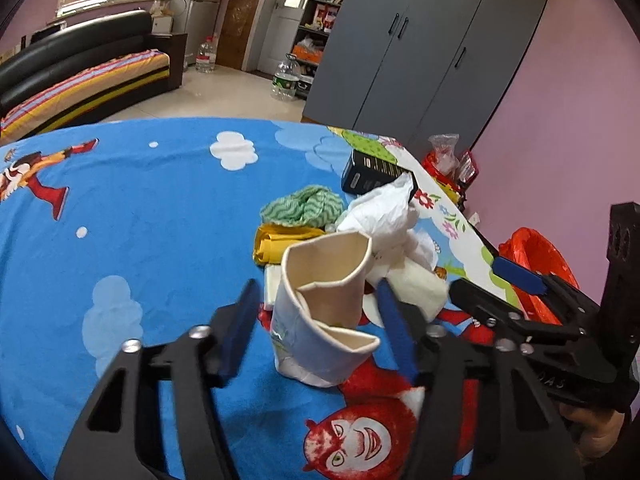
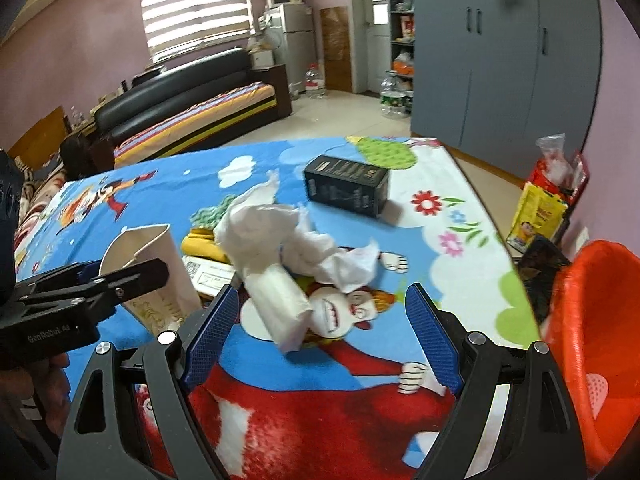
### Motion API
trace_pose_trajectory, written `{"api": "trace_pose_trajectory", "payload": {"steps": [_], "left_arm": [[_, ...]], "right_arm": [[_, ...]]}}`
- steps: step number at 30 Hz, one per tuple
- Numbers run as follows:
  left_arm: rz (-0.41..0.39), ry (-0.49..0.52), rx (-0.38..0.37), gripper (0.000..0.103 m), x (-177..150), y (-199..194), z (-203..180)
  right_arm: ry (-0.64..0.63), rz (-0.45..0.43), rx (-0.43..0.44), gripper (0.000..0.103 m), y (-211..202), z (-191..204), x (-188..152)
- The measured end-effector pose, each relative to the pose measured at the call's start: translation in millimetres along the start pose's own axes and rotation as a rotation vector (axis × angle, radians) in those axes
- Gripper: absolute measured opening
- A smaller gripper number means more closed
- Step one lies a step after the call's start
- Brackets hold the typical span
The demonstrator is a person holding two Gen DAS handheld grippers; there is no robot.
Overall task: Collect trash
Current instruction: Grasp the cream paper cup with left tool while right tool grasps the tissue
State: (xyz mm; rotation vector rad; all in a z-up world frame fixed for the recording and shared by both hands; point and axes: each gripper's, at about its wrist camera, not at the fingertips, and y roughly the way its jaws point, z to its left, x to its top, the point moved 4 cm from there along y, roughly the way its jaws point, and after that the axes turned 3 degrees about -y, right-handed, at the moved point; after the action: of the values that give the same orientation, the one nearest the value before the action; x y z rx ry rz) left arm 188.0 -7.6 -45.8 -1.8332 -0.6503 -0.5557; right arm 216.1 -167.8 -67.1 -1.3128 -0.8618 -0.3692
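Here the left gripper (image 1: 316, 332) brackets the crushed paper cup (image 1: 320, 312) on the bed, pads not yet pressing; next, squeeze and carry it to the orange bin (image 2: 600, 360). The right gripper (image 2: 324, 340) hangs wide, empty.

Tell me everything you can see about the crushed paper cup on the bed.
The paper cup is white outside with a faint printed pattern, cream inside, and badly crumpled: its rim is folded in on itself. It sits mouth up, leaning, on the blue cartoon bedsheet at the near edge of the trash pile. The left gripper has its jaws on either side of it; the blue pads look close but not clearly pressing.
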Motion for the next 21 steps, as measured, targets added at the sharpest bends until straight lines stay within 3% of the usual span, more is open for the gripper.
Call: {"api": "trace_pose_trajectory", "payload": {"steps": [9,18,21], "left_arm": [[-0.021,-0.011,0.029,0.044,3,-10,13],[-0.049,-0.032,0.039,0.044,9,-23,21],[-0.053,-0.038,0.042,0.044,10,-26,23]], "right_arm": [[-0.027,0.059,0.021,0.075,23,13,-4],[-0.066,0.103,0.023,0.051,35,28,-6],[-0.081,0.111,0.023,0.034,36,33,-8]]}}
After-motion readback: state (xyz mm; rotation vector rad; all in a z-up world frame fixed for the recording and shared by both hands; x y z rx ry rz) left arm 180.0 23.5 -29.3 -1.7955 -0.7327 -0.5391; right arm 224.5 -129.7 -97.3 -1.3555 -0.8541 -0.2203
